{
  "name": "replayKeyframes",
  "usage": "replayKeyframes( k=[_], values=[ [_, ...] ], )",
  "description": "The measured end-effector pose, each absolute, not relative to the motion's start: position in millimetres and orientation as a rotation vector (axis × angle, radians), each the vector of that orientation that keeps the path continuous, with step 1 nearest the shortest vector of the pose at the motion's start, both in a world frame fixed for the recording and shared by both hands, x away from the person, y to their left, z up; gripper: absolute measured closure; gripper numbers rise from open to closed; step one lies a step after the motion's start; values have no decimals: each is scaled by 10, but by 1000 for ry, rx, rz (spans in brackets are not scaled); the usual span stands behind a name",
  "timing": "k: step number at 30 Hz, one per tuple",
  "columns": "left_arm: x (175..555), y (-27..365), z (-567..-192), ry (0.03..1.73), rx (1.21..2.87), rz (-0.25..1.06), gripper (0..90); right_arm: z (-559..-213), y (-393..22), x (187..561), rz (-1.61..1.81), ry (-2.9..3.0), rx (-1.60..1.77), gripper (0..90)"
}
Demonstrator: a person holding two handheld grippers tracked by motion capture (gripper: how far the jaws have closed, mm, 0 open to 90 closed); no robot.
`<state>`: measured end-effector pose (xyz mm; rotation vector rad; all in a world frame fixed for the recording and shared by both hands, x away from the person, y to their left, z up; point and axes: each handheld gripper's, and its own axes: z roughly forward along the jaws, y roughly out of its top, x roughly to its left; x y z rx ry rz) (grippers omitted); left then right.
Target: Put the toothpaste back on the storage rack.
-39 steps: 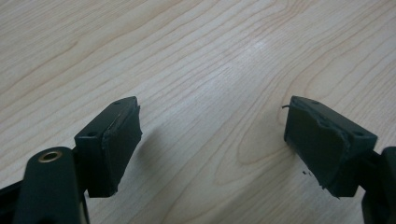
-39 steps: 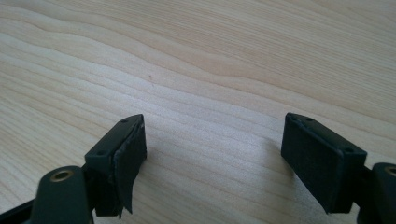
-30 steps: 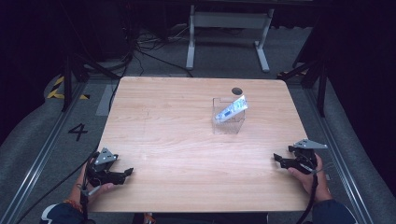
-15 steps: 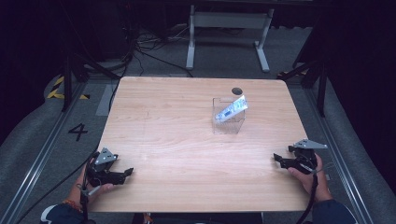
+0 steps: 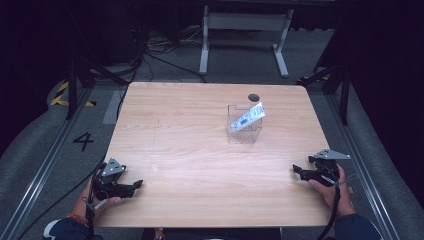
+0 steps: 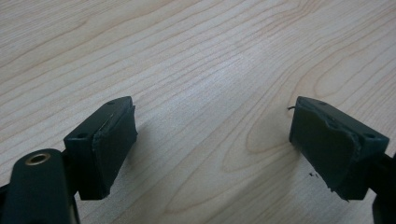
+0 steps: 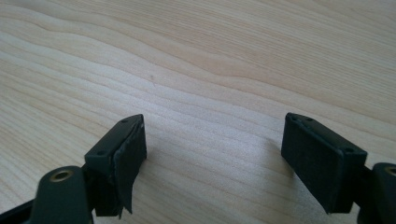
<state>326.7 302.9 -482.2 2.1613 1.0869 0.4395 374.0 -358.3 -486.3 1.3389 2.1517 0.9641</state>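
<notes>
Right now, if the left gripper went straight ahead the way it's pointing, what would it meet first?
Probably nothing soon. The left gripper points right along the near part of the table, open, with bare wood ahead. The clear box sits farther back, off that line; the right gripper is far across, though depth is unclear.

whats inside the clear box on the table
A white and blue tube stands tilted inside the clear box, its upper end poking above the rim toward the right. Nothing else shows through the walls; the print on the tube is too small to read.
</notes>
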Motion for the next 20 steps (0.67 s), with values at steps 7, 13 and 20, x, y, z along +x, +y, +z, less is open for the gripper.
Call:
replayKeyframes(
  k=[7, 13, 20],
  values=[
    [3267, 3029, -4822, 1088, 2160, 439, 154, -4863, -3583, 3741, 965, 2153, 1337, 224],
    [3270, 3025, -4821, 1090, 2163, 434, 146, -4863, -3583, 3741, 965, 2154, 1335, 224],
    [3270, 3023, -4822, 1091, 2163, 434, 146, -4863, -3582, 3741, 965, 2155, 1335, 224]
  ],
)
